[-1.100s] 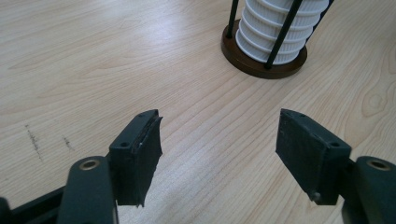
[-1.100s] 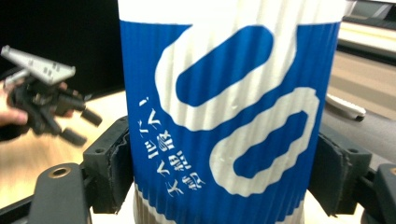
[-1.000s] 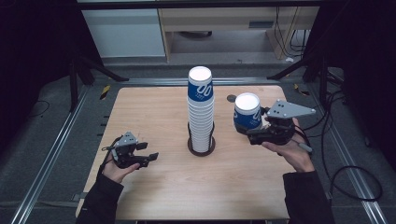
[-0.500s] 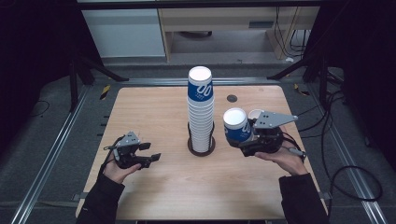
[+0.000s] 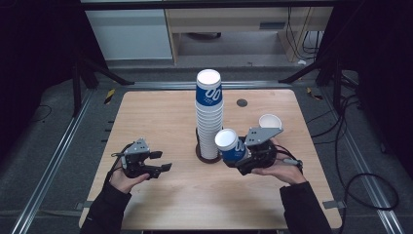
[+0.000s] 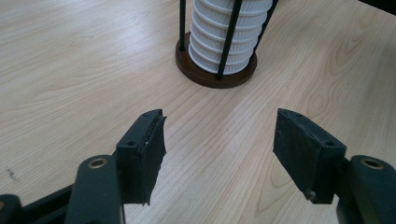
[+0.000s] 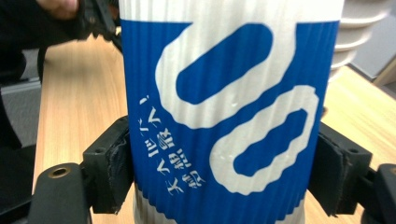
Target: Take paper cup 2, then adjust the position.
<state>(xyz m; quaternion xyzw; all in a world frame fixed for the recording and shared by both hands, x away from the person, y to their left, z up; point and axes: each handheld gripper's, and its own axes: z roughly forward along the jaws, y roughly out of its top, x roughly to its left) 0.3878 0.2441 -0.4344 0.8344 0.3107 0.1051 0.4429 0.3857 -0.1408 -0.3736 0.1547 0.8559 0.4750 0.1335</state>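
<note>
Gripping blue-and-white cup (image 7: pixel 229 107) between its pads, right tool (image 5: pixel 247 157), beside cup stack (image 5: pixel 209 117)

Cup (image 7: pixel 229 107): blue and white, ribbed, with printed characters low on its left side; fills the centre of the frame, clamped between both black pads (image 7: pixel 112 168) of the right gripper (image 7: pixel 224 172). Stack (image 7: pixel 359 28) of white cups: upper right, behind. Table (image 7: pixel 79 93): wooden, left and right. Hand (image 7: pixel 58 7): upper left corner.
</note>
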